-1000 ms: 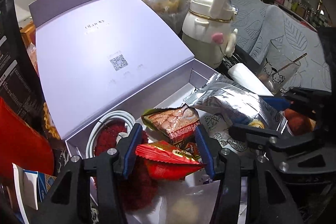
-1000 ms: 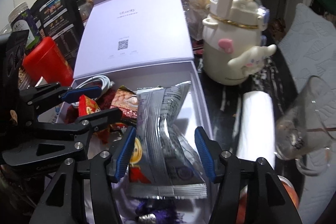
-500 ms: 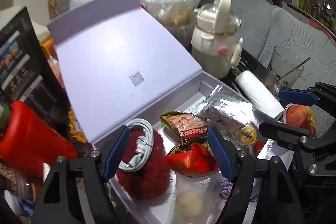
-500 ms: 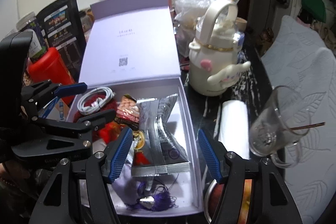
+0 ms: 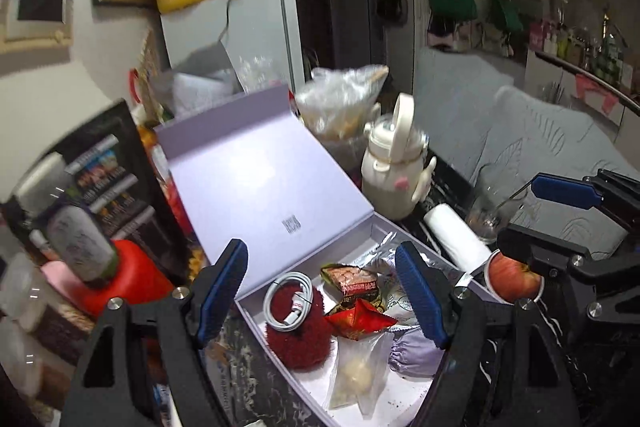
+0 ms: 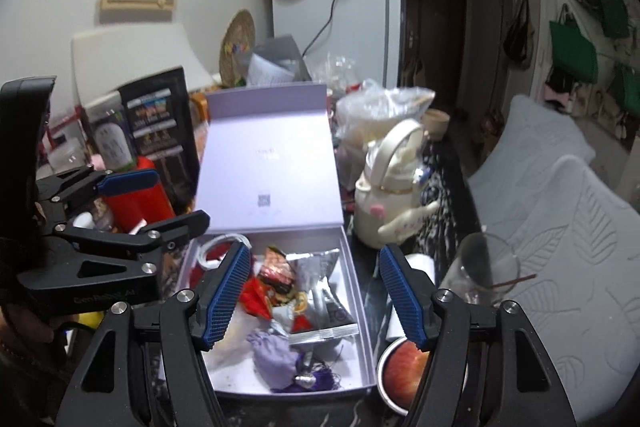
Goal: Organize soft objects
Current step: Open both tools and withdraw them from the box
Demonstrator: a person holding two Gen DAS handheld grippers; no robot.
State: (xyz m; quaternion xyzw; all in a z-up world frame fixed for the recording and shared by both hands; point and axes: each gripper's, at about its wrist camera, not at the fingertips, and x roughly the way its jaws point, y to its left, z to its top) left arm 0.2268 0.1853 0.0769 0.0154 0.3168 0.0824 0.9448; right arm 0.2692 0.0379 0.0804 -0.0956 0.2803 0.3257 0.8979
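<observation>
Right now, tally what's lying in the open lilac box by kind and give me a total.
Snack packets: 3, silver packet, brown packet, red packet
Red fuzzy ball: 1
Coiled white cable: 1
Clear plastic bag: 1
Lilac cloth pouch: 1
Total: 7 that can be told apart in the lilac box; smaller bits underneath are unclear.

Your left gripper (image 5: 322, 291) and right gripper (image 6: 316, 293) look like twins: matte black plastic frames with triangular cutouts, silver screws at the pivots, and ribbed blue pads (image 6: 226, 293) lining each finger. The left one has faint embossed lettering along its side, too blurry to read.
</observation>
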